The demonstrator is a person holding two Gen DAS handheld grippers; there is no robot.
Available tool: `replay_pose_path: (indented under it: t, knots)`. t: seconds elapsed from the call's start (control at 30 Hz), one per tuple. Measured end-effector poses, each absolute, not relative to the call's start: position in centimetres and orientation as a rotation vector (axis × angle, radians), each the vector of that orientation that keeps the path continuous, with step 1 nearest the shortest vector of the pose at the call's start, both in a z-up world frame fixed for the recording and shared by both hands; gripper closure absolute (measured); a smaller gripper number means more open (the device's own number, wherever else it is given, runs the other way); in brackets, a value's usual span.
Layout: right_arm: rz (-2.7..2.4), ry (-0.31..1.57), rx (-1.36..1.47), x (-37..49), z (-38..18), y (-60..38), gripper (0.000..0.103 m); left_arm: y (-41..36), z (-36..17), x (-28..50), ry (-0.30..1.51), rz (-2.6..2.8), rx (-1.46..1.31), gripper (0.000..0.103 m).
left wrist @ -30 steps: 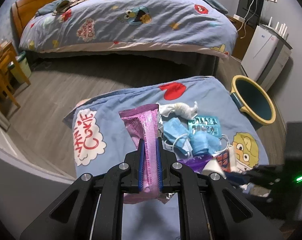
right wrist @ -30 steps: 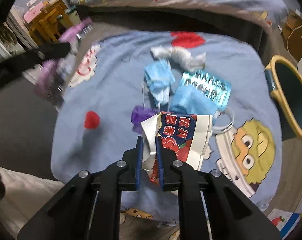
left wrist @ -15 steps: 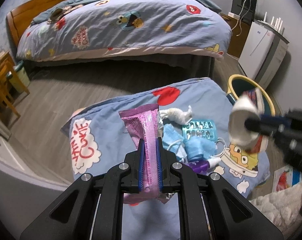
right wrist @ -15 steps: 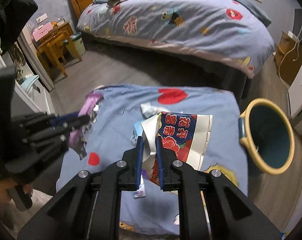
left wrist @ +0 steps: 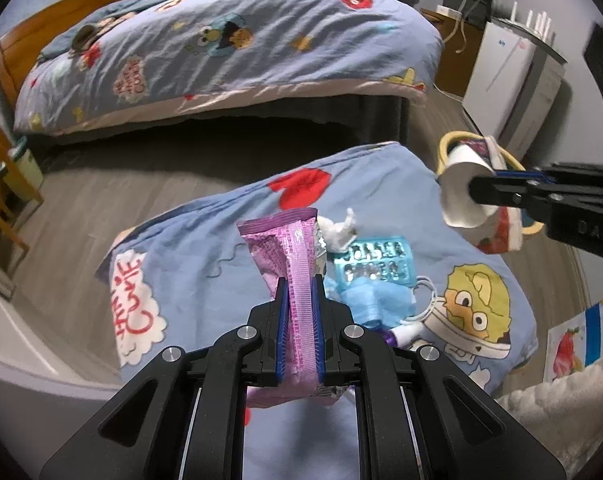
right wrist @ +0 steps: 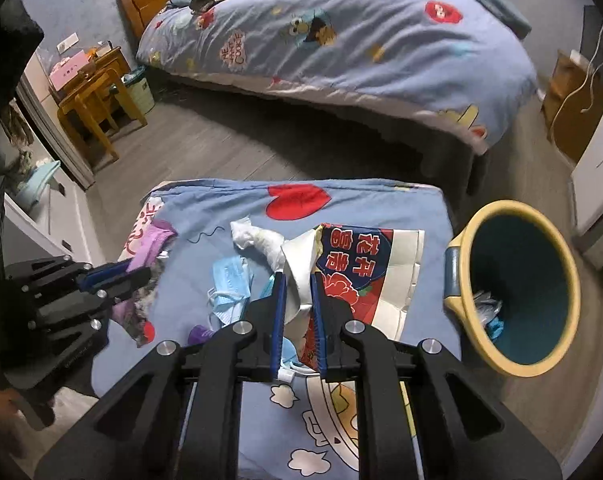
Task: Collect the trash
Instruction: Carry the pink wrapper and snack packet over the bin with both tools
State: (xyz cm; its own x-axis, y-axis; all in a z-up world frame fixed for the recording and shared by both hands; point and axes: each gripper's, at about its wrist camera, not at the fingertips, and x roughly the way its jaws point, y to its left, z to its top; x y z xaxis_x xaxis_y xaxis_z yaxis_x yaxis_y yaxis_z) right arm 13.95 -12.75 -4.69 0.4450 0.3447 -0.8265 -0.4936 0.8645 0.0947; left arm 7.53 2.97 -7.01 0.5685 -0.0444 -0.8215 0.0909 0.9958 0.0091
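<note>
Both of my loads have come up off the blue cartoon-print cloth since a second ago, and my right one has swung out toward the bin.

Nearest, my left fingers are clamped narrow on the pink-purple foil snack wrapper, gripped along its length so it stands up instead of flopping. My right fingers are pinched just as tight on the crumpled white edge of the red, white and navy printed snack bag, so the rest of it hangs free, ready to drop.

Just beyond, on the covered desk, lie the things not yet collected: a light blue face mask, a teal blister pack of pills, a small purple piece I cannot identify, and a twisted wad of white tissue.

To the right, beside the desk on the floor, stands the yellow-rimmed teal waste bin, with some rubbish already at the bottom. From the left camera my bag hangs in front of its rim, so I judge the release is close.

Farthest off is the bed with its matching blue quilt.
</note>
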Motion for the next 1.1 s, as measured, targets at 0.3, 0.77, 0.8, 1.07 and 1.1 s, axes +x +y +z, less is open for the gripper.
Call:
replay_pose_path:
  t: [0.3,0.77,0.8,1.07,1.1]
  knots:
    - [0.460,1.003,-0.041,18.2,-5.0,-17.4,0.091,-1.4,-7.5,10.1,0.976,-0.150,0.031,0.091]
    - [0.298,0.937,0.088,22.0,-3.7,-27.5,0.091,-11.7,-7.9,15.0,0.964,-0.260,0.111,0.091]
    - [0.285,0.935,0.102,22.2,-3.8,-28.4,0.091,-12.5,-7.8,15.3,0.961,-0.269,0.120,0.091]
    - [0.138,0.952,0.207,23.9,-6.3,-37.0,0.091,-18.2,-8.2,17.1,0.951,-0.342,0.192,0.091]
    - [0.127,0.955,0.229,24.1,-6.7,-37.8,0.091,-18.8,-8.3,17.2,0.948,-0.346,0.207,0.091]
